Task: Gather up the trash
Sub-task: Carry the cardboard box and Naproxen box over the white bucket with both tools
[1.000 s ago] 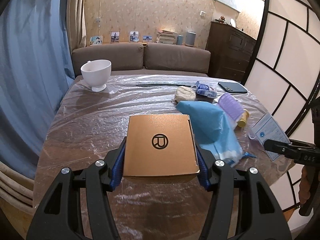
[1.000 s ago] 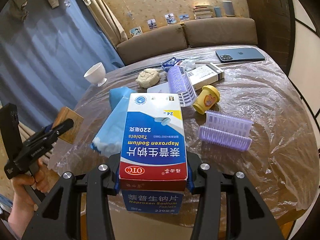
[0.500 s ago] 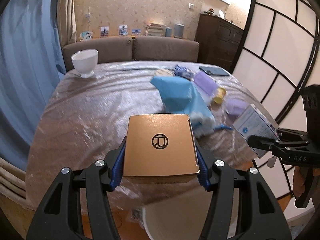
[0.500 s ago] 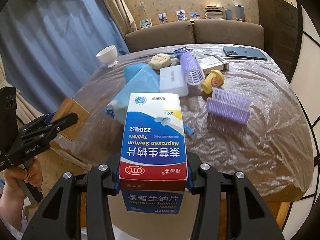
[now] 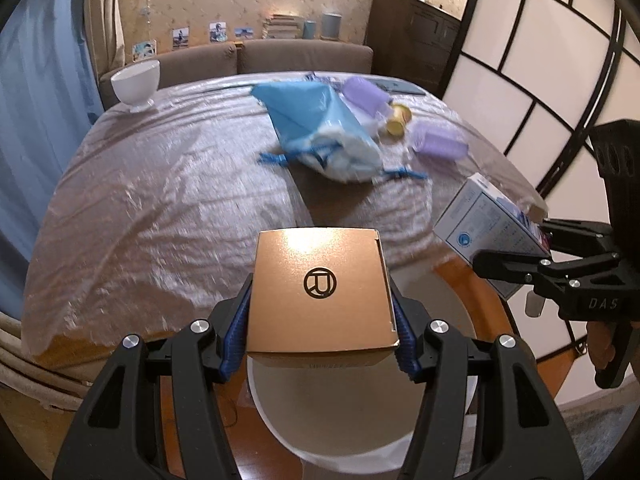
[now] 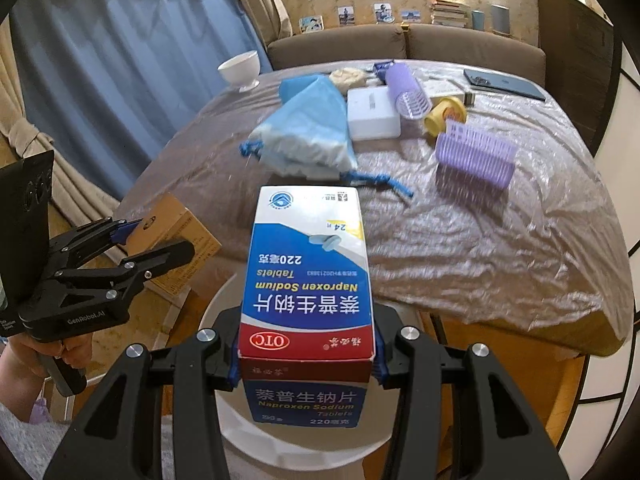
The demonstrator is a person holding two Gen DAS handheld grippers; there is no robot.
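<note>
Your left gripper (image 5: 320,344) is clamped on the gold box (image 5: 320,292), its blue pads (image 5: 236,340) pressing both sides. Your right gripper (image 6: 306,356) is clamped on the blue-and-white medicine box (image 6: 308,276). Both boxes hang off the table (image 5: 160,200) edge, directly above the white bin (image 5: 340,420) below your fingers. Ahead of both grippers, on the plastic-covered table: blue drawstring bag (image 6: 308,132), purple rollers (image 6: 474,152), white bowl (image 5: 136,84).

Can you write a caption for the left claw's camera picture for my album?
Left claw holds a gold box over a white bin beside the table.
</note>
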